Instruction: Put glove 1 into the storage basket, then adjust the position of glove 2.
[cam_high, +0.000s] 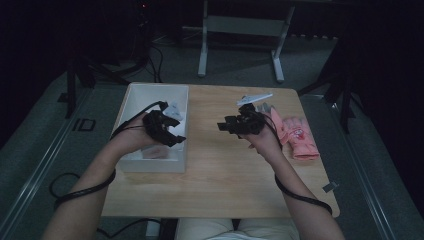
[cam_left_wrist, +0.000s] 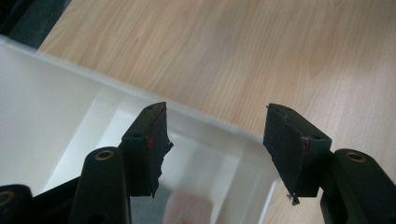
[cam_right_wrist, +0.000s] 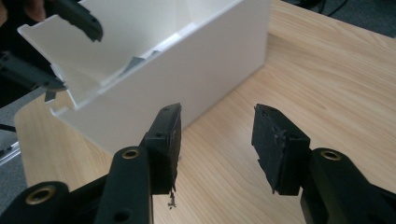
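- Wooden table (cam_high: 225, 170), light grain, seen from above w/ person seated at near edge; forearms come in from the bottom, a black two-jaw gripper in each hand.
- White box (cam_high: 131, 102), open-topped, sits on table's left part; seems to be the collecting bin, since gloves lie in it: a grey-white one (cam_high: 174, 111) toward far end, a pink one (cam_high: 156, 151) toward near end, also a blurred pink patch at the box bottom in left gripper view (cam_left_wrist: 189, 207).
- Pink glove (cam_high: 299, 137) lies flat near table's right edge, a grey glove (cam_high: 266, 108) just beyond it, a pale strip (cam_high: 255, 98) farther off; prob. next to go in the box.
- Left gripper (cam_high: 172, 135) hangs over box, near its right wall; jaws roughly half open, nothing between them, pads (cam_left_wrist: 154, 140) bare. Looks like it's just above the drop spot.
- Right gripper (cam_high: 223, 126) is over bare table centre, jaws pointing left toward box; approx. half open, empty, pads (cam_right_wrist: 170, 135) clear of everything. Gloves are to its right, apart from it.
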